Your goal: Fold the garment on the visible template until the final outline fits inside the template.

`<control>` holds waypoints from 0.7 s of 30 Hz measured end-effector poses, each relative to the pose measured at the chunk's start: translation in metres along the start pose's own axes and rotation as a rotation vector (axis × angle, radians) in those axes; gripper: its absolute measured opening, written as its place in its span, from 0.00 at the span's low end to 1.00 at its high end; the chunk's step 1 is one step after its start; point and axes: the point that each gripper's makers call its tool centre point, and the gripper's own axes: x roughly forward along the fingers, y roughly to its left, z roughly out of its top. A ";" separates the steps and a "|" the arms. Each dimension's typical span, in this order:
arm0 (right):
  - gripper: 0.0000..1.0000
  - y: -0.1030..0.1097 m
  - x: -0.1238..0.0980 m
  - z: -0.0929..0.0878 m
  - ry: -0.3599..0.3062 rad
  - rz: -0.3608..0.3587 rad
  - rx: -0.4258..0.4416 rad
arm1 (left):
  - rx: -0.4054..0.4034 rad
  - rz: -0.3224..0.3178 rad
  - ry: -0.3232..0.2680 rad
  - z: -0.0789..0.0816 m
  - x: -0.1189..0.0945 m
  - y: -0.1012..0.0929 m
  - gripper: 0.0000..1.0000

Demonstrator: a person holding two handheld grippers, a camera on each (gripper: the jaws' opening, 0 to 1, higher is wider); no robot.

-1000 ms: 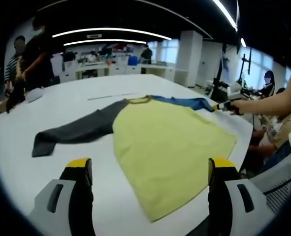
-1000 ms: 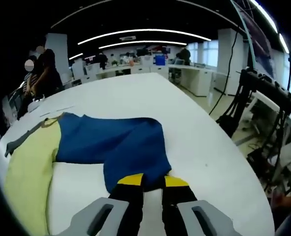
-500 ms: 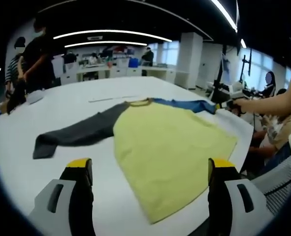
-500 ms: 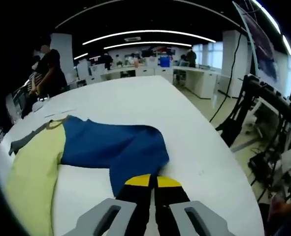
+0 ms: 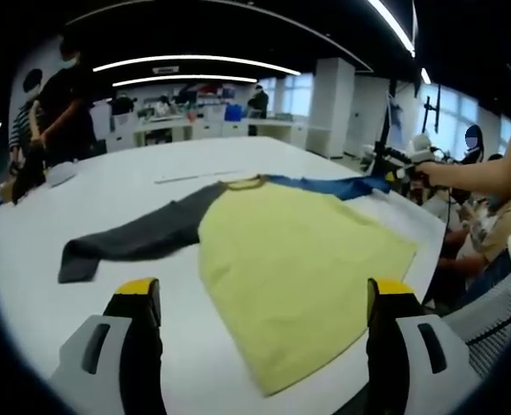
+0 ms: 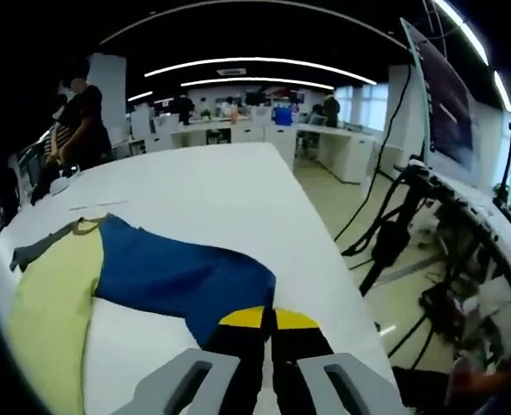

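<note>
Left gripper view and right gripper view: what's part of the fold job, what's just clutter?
Job:
- garment, yellow body flat on the table
- blue sleeve, cuff pinched in right tool
- grey sleeve
- left tool, open

Lying about:
- cables off the table edge
- desks behind

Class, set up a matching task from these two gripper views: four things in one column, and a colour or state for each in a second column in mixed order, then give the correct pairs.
Column one:
1. blue sleeve
2. grey sleeve
3. left gripper
4. shirt body

Column two:
A. yellow-green, spread flat on the white table
B. jaws wide apart, holding nothing
C. pinched at its end by the right gripper
D. lying loose, stretched out away from the shirt

Pairs: 1-C, 2-D, 3-B, 4-A
</note>
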 end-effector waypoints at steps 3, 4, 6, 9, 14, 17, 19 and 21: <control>0.00 -0.008 0.000 0.002 0.010 -0.011 -0.015 | 0.005 -0.001 0.004 0.000 0.000 0.000 0.97; 0.00 -0.010 -0.001 0.002 0.016 -0.017 -0.022 | 0.006 -0.001 0.004 0.000 0.000 0.000 0.97; 0.00 -0.016 0.001 0.002 0.021 -0.020 -0.031 | 0.009 -0.002 0.004 0.001 0.000 -0.001 0.97; 0.00 -0.022 0.008 0.000 0.047 -0.022 -0.040 | 0.015 -0.005 0.005 0.002 0.000 -0.004 0.98; 0.00 -0.028 0.019 -0.003 0.079 -0.023 -0.058 | 0.026 -0.014 0.005 0.005 0.001 -0.007 0.99; 0.00 -0.039 0.032 -0.003 0.103 -0.027 -0.093 | 0.040 -0.020 0.010 0.005 0.000 -0.010 0.99; 0.00 -0.042 0.033 -0.003 0.111 -0.028 -0.092 | 0.038 -0.020 0.014 0.004 0.000 -0.009 0.99; 0.00 -0.048 0.042 -0.003 0.119 -0.029 -0.096 | 0.033 -0.019 0.016 0.003 0.000 -0.008 0.99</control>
